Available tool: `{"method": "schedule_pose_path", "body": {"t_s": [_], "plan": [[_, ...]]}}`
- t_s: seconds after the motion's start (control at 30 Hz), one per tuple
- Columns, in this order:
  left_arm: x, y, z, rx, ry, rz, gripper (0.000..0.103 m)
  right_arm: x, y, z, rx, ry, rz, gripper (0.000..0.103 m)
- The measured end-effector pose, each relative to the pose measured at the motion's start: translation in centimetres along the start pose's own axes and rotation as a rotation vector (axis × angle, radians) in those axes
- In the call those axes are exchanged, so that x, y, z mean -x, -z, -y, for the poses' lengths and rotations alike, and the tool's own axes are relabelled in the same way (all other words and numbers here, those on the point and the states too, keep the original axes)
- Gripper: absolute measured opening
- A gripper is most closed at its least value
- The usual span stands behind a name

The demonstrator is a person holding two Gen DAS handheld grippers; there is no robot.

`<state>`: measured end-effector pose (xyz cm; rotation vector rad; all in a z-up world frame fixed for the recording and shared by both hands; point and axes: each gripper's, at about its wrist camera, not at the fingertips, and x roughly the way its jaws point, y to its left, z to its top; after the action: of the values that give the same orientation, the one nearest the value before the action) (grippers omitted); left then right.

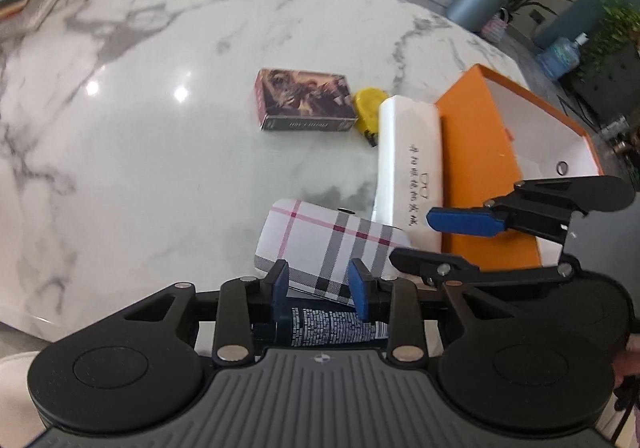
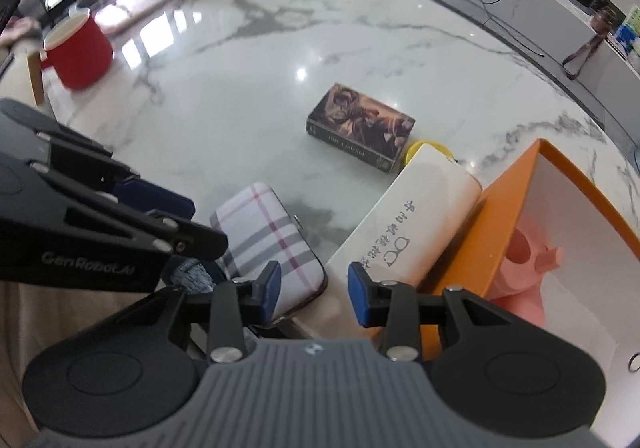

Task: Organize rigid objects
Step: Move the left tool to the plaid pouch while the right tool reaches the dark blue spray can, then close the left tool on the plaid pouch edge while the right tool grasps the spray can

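Both grippers hang nose-down over the near edge of the marble table [image 1: 160,128], side by side. The left gripper [image 1: 318,290] sits with its pads a narrow way apart and nothing pressed between them; directly below and ahead of it lies the plaid case [image 1: 332,244], flat on the table, its long axis running crosswise to the fingers, with a dark printed tube [image 1: 320,328] tucked under the near end. The right gripper [image 2: 314,294] is likewise narrowly parted and empty, poised over the gap between the plaid case [image 2: 272,244] and the white glasses case [image 2: 404,232]. That white case runs lengthwise away from the gripper, leaning against the wall of the orange box [image 2: 508,224]. I'd judge the left hand nearer the plaid case, the right nearer the white one. Farther off sit a picture box [image 1: 306,100] and a yellow tape measure [image 1: 368,108].
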<state>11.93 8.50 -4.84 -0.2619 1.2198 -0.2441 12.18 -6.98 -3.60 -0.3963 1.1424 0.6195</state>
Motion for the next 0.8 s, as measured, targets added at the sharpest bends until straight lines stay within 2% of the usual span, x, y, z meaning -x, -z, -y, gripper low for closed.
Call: {"method": "schedule_pose_path", "body": {"t_s": [0.2, 0.3, 0.4, 0.47, 0.53, 0.7, 0.8], "plan": [[-1.5, -0.2, -0.3, 0.071, 0.029, -0.051, 0.037, -0.5, 0.3, 0.0, 0.021, -0.028, -0.051, 0.037], [-2.1, -0.2, -0.5, 0.090, 0.027, -0.072, 0.042, -1.0, 0.4, -0.1, 0.013, -0.051, -0.072, 0.030], [-2.7, -0.3, -0.8, 0.115, 0.029, -0.088, 0.045, -1.7, 0.2, 0.0, -0.014, -0.076, -0.071, 0.028], [-3.0, -0.5, -1.1, 0.132, 0.024, -0.093, 0.048, -2.1, 0.1, -0.2, -0.025, -0.085, -0.070, 0.020], [-3.2, -0.7, -1.4, 0.147, 0.016, -0.092, 0.051, -2.4, -0.1, -0.4, -0.022, -0.072, -0.061, 0.016], [-3.0, -1.6, -2.2, 0.176, -0.015, -0.059, 0.052, -3.0, -0.9, -0.6, -0.028, -0.090, -0.057, 0.016], [-2.9, -1.8, -2.4, 0.174, -0.056, -0.050, 0.052, -3.0, -1.3, -0.8, 0.010, -0.071, -0.040, 0.017]]}}
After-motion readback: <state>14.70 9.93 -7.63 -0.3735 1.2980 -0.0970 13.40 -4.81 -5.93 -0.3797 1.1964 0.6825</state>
